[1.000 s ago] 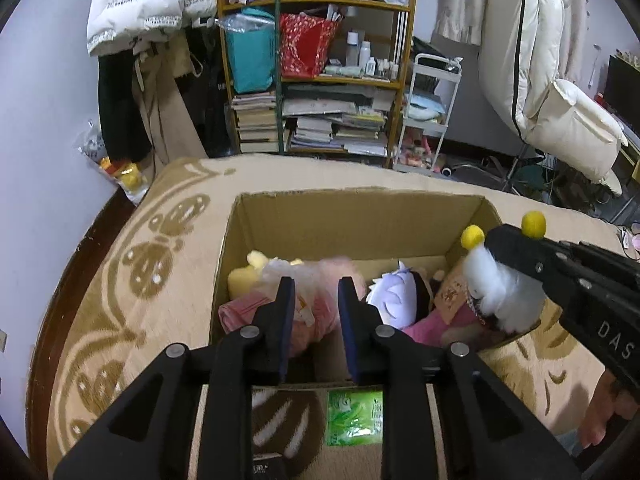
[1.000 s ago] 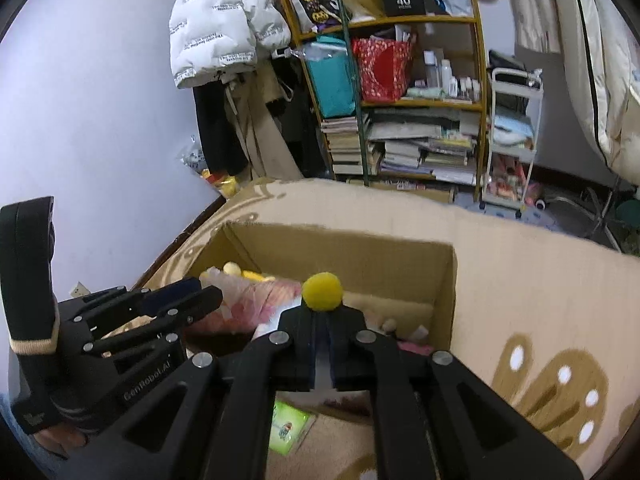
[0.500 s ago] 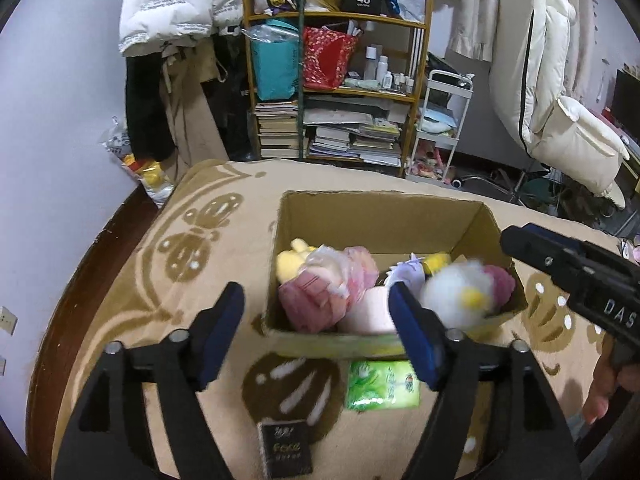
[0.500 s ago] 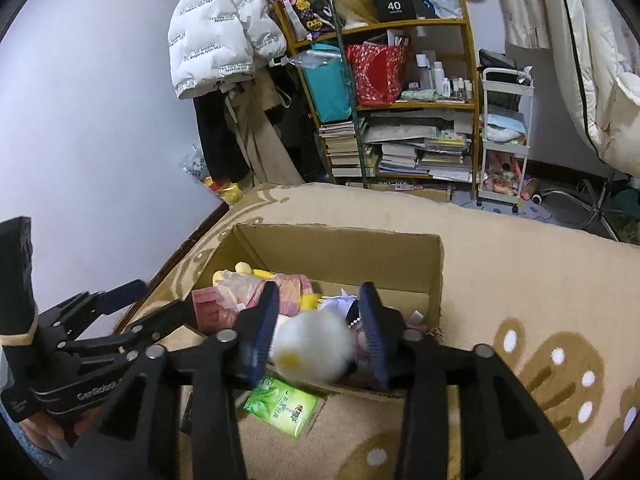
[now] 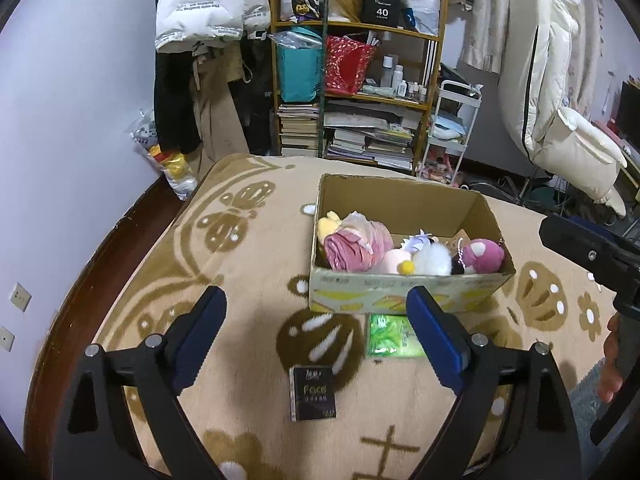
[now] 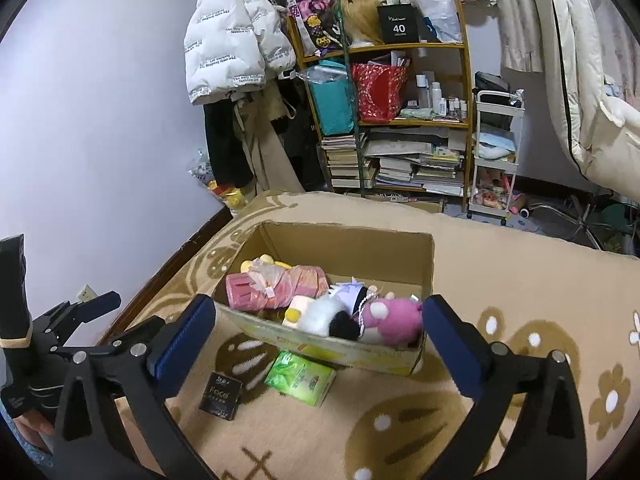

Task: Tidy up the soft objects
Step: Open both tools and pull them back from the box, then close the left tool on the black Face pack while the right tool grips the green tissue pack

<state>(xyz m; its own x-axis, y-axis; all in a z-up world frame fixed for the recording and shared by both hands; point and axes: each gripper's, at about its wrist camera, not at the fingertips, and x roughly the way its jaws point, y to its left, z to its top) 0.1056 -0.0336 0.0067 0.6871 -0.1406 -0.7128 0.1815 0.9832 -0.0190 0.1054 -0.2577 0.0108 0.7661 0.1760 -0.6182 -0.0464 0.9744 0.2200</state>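
Hand-held grippers [image 5: 316, 332] [image 6: 320, 336] angled downward (jaws just opened, empty) before box [image 5: 404, 296]

Both wrist cams look forward and down along their own fingers, fisheye. Left wrist view: cardboard box [image 5: 404, 292] sits center-right of frame, near, seen from its front-left. Right wrist view: same box center frame, near, seen more from its front-right. Shared: box, patterned blanket [image 6: 500, 276], bookshelf [image 5: 356, 92] at top center. Each cam catches the other gripper at its frame edge.
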